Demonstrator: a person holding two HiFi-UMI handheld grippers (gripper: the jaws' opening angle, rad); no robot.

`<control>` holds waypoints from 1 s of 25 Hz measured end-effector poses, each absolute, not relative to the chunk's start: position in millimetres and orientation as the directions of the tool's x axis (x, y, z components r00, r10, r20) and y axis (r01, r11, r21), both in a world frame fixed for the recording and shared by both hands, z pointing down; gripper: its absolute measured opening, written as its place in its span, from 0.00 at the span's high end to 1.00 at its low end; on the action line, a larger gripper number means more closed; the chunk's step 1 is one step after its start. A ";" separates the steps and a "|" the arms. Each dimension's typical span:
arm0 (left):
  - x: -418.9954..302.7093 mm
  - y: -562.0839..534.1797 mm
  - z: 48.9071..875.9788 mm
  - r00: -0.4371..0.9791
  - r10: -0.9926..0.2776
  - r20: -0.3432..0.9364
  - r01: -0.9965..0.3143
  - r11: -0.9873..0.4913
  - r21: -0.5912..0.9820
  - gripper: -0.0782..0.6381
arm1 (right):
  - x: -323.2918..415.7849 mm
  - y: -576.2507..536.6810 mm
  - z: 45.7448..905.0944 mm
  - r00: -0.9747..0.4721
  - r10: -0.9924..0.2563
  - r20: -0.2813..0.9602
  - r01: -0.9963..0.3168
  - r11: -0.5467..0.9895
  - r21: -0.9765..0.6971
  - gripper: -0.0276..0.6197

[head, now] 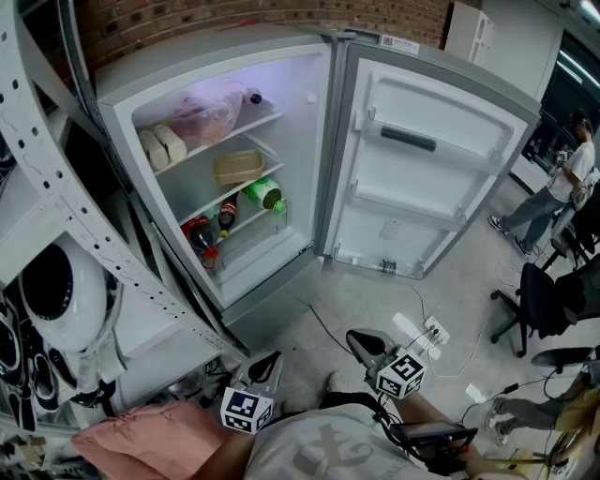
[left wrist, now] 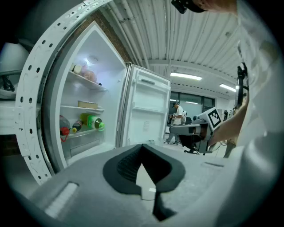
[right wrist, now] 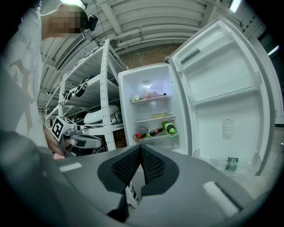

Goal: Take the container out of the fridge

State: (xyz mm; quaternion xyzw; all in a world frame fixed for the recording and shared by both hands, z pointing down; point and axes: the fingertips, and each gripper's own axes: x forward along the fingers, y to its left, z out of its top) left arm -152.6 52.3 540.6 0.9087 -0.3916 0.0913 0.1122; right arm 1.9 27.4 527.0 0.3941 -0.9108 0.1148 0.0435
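The container [head: 237,167] lies flat, lengthwise across the fridge [head: 302,159].

fridge [head: 302,141]: white inside, grey outer shell, white door liner
container [head: 237,167] (fridge mid shelf): plain tan/beige
bottle [head: 265,194] (fridge lower shelf, door end): bright green, lighter green cap
cola bottles [head: 202,234] (same shelf, far end from door): dark brown-blk, red caps
bag [head: 202,117] (fridge top shelf): translucent pinkish
wall [head: 234,19] behind fridge: red-brown brick pattern
rack [head: 52,178] beside fridge, away from door: white w/ rows of holes
floor [head: 375,295] in front of fridge: grey
L gripper [left wrist: 142,147]: grey body, blk ribbed pads
R gripper [right wrist: 140,147]: grey body, blk mesh-pattern pads
marker cubes [head: 246,410]: white w/ blk square codes
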 end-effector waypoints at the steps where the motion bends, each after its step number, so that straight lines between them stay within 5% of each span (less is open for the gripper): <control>1: -150.5 53.7 540.1 0.680 -0.688 0.253 -0.729 -0.672 0.131 0.89 | 2.7 29.1 526.9 -0.684 -0.709 0.169 -0.729 0.661 -0.177 0.95; 25: -143.8 21.7 544.0 0.649 -0.701 0.297 -0.744 -0.666 0.055 0.89 | -18.4 -12.6 533.4 -0.726 -0.662 0.188 -0.687 0.711 -0.150 0.95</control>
